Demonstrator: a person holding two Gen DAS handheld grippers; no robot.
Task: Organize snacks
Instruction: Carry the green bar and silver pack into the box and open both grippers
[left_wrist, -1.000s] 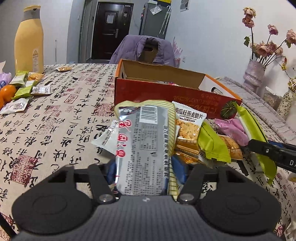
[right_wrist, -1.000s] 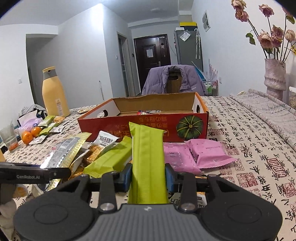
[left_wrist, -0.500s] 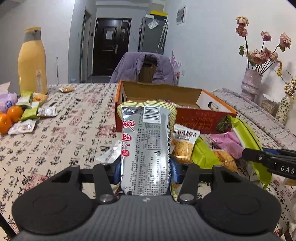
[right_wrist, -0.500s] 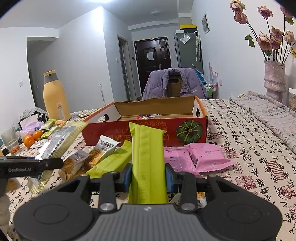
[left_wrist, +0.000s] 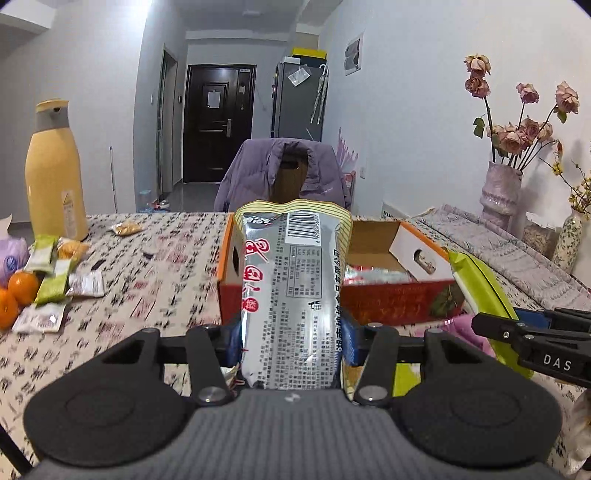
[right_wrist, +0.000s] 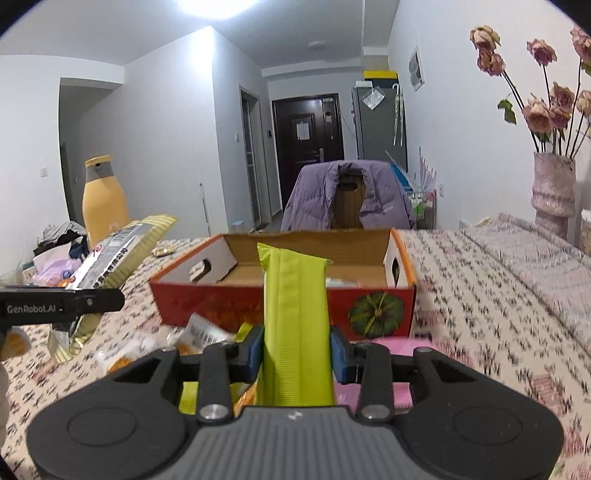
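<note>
1. Two packets are lifted off the table, neither yet in the open red box (right_wrist: 284, 295), which already holds a few snacks; more lie loose in front of it and far left.
2. The left gripper (left_wrist: 291, 332) pinches a silver foil packet (left_wrist: 291, 295), barcode up.
3. The right gripper (right_wrist: 295, 349) pinches a plain lime-green packet (right_wrist: 295, 325).

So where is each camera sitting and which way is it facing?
Left wrist: on the left hand-held gripper, facing the red box over its silver snack pack; the right hand-held gripper shows at right.
Right wrist: on the right hand-held gripper, facing the box over its green snack pack; the left hand-held gripper shows at left.
Shared: box, both packs, yellow bottle.
</note>
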